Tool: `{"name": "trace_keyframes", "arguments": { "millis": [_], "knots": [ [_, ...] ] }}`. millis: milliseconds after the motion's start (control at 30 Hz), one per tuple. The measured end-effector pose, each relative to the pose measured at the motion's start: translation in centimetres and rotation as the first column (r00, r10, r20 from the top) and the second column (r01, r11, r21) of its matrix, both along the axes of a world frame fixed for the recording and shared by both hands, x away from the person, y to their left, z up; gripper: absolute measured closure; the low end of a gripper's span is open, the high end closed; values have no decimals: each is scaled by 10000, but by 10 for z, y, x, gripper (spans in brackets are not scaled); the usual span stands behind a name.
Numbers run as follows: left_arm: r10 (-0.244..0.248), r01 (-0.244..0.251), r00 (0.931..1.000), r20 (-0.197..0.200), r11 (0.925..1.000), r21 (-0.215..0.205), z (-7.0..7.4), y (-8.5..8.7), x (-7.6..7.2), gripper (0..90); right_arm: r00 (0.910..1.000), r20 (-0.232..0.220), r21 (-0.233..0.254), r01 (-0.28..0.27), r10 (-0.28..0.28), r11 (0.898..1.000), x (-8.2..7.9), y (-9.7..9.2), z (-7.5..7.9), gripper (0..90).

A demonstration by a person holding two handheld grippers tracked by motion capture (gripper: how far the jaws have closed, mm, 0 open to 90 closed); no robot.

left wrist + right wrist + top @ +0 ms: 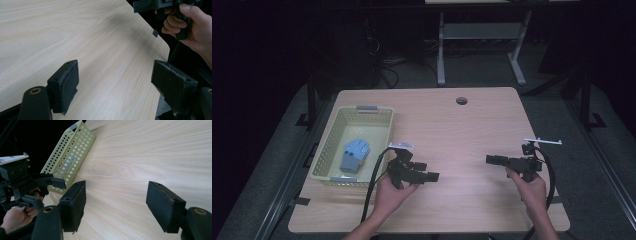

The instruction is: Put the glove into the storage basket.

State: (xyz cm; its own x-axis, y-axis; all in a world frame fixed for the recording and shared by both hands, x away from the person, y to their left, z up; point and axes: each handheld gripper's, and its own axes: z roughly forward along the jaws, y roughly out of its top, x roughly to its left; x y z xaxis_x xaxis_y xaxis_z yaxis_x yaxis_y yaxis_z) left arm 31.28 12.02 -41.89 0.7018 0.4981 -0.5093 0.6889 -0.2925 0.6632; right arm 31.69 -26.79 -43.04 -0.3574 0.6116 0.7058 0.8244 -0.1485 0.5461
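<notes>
- The left gripper (424, 171) hovers over the table (452, 130), just beside the near right corner of the basket (331, 150); its jaws stand wide apart with only bare wood between them.
- The person's left hand (393, 192) holds it from below, nearer the table's front edge than the basket is.
- The right gripper (492, 160) is well apart from the basket, out toward the table's right side, pointing back toward the basket; its jaws are also spread, gripping nothing.
- The right hand (532, 187) wraps its handle, and a cable (552, 175) loops away from it on the side far from the basket.
- Inside the basket lies a blue glove (353, 155), resting on the bottom, toward the near end.
- A small round hole (461, 100) sits in the table, well beyond the basket's far right corner.
</notes>
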Motion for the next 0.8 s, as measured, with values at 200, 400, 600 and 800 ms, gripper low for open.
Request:
{"name": "trace_keyframes", "arguments": {
  "millis": [200, 400, 600, 800],
  "knots": [
    [-66, 65, 10000, -27, 9999, -86, -7, 0, -7, 218, 10000, -59, -2, 53, -53, 10000, -5, -3, -5, 317],
    [-90, 91, 10000, 38, 9999, -123, -15, 0, -15, 219, 10000, -64, -50, -9, 9, 10000, -12, -5, -8, 317],
    [-143, 142, 9999, -38, 9998, -168, -24, 0, -24, 224, 10000, -71, 2, -4, 4, 10000, -20, -8, -15, 314],
    [-276, 274, 9996, -100, 9994, -210, -28, 0, -31, 224, 10000, -57, -9, -72, 72, 10000, -29, -7, -21, 309]
  ]
}}
